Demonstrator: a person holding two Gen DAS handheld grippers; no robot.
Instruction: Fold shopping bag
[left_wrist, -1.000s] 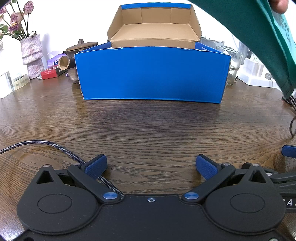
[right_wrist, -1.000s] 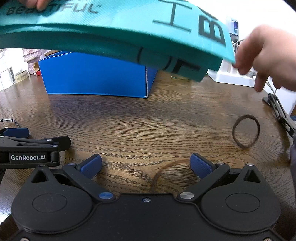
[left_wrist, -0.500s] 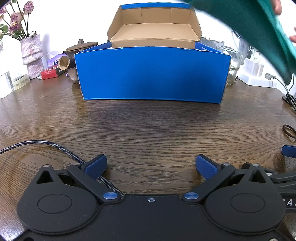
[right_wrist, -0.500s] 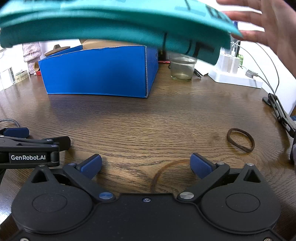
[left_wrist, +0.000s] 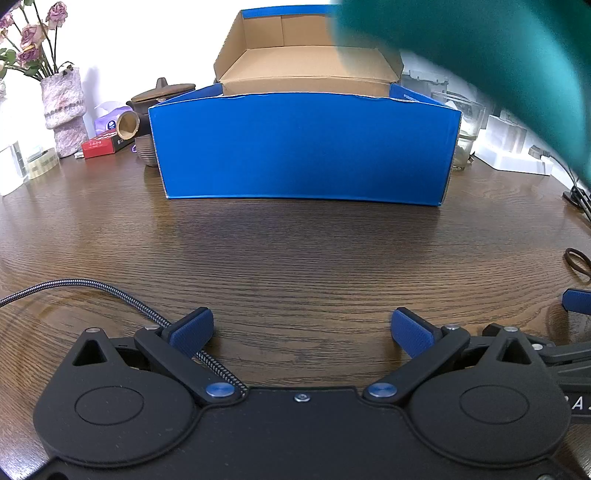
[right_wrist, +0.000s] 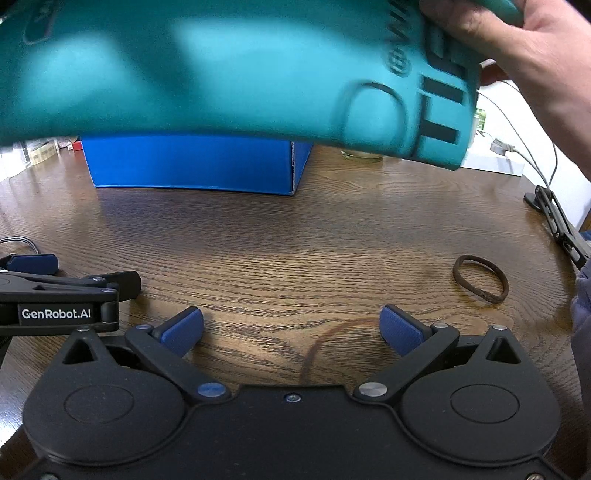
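A teal shopping bag with dark lettering hangs blurred in the air above the table, held at its right edge by a person's bare hand. In the left wrist view the same bag fills the upper right corner. My left gripper lies on the wooden table, open, nothing between its blue pads. My right gripper lies beside it, also open and empty. The left gripper's body shows at the left edge of the right wrist view. Neither gripper touches the bag.
An open blue cardboard box stands at the back of the round wooden table. A brown rubber band lies at the right. A vase of dried flowers, a teapot, a glass jar and a white power strip line the far edge.
The hand has swung the teal bag down and leftward, so it now covers more of both views and part of the box. Both grippers stay still on the table.
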